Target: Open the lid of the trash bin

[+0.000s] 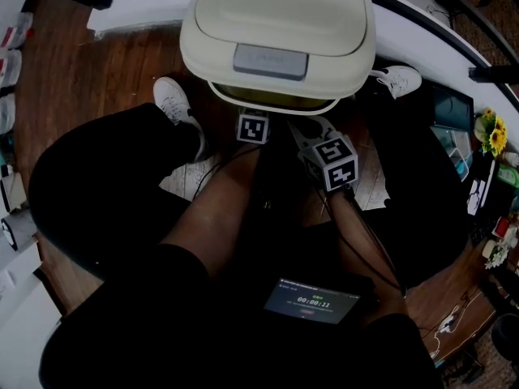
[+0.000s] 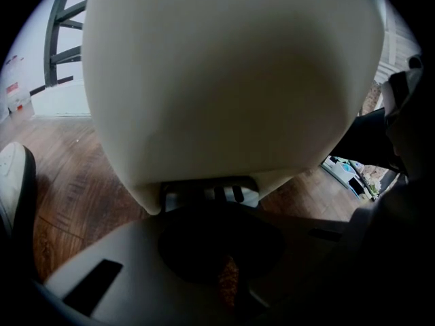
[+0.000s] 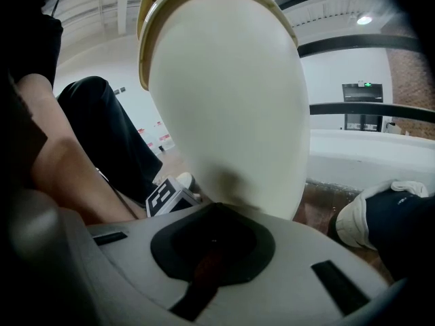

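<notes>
The trash bin's cream lid (image 1: 280, 14) with a grey push panel (image 1: 271, 61) fills the top of the head view; a yellowish rim (image 1: 276, 101) shows under its front edge. Both grippers reach in below that edge, side by side. Of my left gripper (image 1: 253, 125) only the marker cube shows, and my right gripper (image 1: 324, 148) is angled in from the right; their jaws are hidden beneath the lid. In the left gripper view the bin's cream wall (image 2: 231, 80) stands right against the camera. The right gripper view shows the same wall (image 3: 231, 114) and the left cube (image 3: 166, 197).
The person's legs and white shoes (image 1: 174, 100) (image 1: 399, 79) flank the bin on a wooden floor (image 1: 73, 71). A dark screen with a timer (image 1: 310, 300) sits at the lap. White railing base (image 1: 134, 6) runs behind; cluttered items and flowers (image 1: 492, 132) lie right.
</notes>
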Demonstrator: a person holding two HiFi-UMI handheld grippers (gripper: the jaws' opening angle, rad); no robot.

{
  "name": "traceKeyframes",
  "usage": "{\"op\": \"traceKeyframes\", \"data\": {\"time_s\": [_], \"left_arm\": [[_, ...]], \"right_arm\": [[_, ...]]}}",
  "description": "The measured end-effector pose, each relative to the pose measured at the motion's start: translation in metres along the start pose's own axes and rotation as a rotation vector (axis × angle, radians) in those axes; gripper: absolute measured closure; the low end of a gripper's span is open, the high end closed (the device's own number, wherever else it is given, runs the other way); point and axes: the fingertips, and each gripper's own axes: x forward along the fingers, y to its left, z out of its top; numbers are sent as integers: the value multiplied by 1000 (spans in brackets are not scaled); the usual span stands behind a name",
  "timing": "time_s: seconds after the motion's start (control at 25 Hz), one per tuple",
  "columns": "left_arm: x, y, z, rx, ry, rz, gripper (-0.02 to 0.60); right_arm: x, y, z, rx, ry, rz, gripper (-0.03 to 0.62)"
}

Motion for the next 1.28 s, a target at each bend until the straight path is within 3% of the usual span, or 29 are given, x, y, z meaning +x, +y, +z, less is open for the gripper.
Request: {"op": "traceKeyframes", "data": {"time_s": [1.28], "left_arm": [[12, 1, -5, -2, 20, 7, 554]], "right_arm": [[1, -13, -8, 37, 12, -19, 576]]}}
